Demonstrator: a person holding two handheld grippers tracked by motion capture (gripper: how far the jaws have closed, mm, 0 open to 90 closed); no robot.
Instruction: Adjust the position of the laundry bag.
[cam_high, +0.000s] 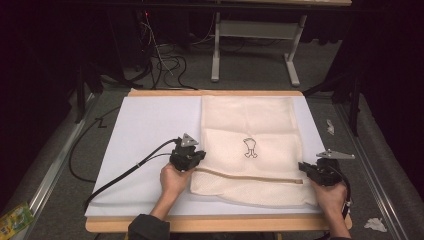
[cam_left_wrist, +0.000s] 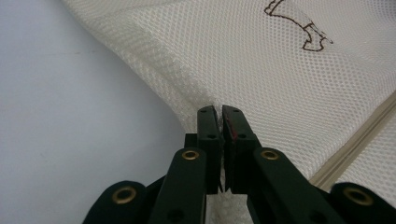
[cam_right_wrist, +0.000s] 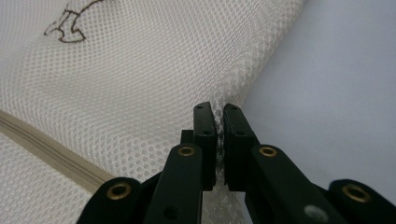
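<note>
A cream mesh bag (cam_high: 250, 135) with a small dark printed figure (cam_high: 250, 148) and a tan zipper (cam_high: 250, 176) lies flat on the white sheet. My left gripper (cam_high: 196, 159) pinches the bag's left edge; in the left gripper view the mesh (cam_left_wrist: 261, 70) is caught between the closed jaws of the left gripper (cam_left_wrist: 218, 112). My right gripper (cam_high: 303, 167) pinches the bag's right edge near the zipper's end. In the right gripper view the right gripper (cam_right_wrist: 219, 112) is shut on the mesh (cam_right_wrist: 140, 79) at the bag's border.
The white sheet (cam_high: 145, 135) covers a wooden table (cam_high: 215, 223). A black cable (cam_high: 125, 172) trails left from my left gripper. A metal table frame (cam_high: 260, 45) and loose wires stand on the floor beyond. Crumpled scraps (cam_high: 375, 224) lie on the floor at right.
</note>
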